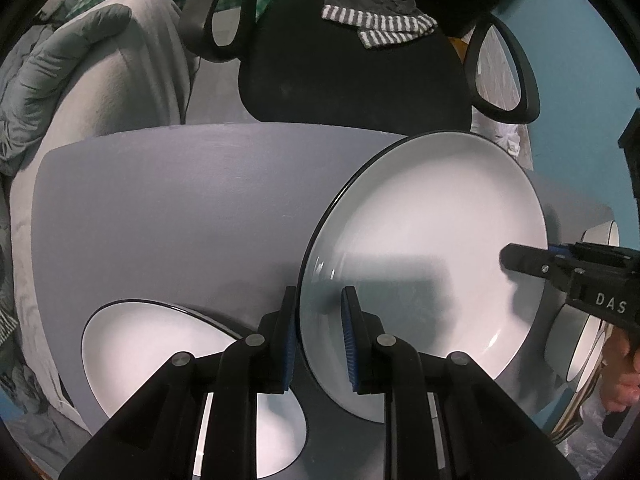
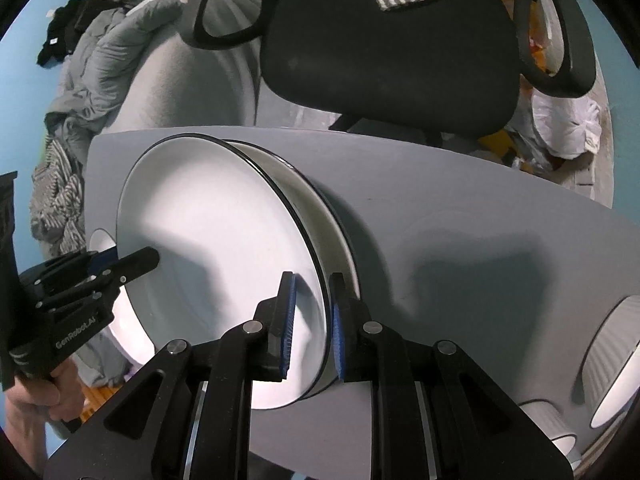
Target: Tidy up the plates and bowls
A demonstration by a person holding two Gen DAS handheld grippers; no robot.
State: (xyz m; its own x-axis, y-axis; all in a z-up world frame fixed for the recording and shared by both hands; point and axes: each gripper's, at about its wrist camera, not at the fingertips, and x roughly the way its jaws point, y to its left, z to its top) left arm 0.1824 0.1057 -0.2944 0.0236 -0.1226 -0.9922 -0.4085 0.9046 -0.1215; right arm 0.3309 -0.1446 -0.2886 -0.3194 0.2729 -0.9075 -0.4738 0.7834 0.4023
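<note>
Broadly, the grey counter (image 1: 160,208) is carrying everything, with a black office chair (image 1: 352,68) standing behind it. Both hands are holding one large white plate (image 1: 432,248) by opposite edges: the left gripper (image 1: 318,340) is pinching its near rim with narrow fingers, and the right gripper (image 2: 312,328) is clamping the other rim the same way. In the right wrist view the plate is hovering just over a second plate (image 2: 320,200) lying on the counter, apparently being set onto it. Another white plate (image 1: 132,344) is lying under the left gripper, and ribbed bowls (image 2: 616,360) are sitting near the right edge.

The thin rim could be slipping out if either hand is tilting or pulling apart from the other, and the plate could be knocking the one below if it is coming down unevenly. Whether the two plates are already touching is hard to judge, and the bowls are cut off by the frame.
</note>
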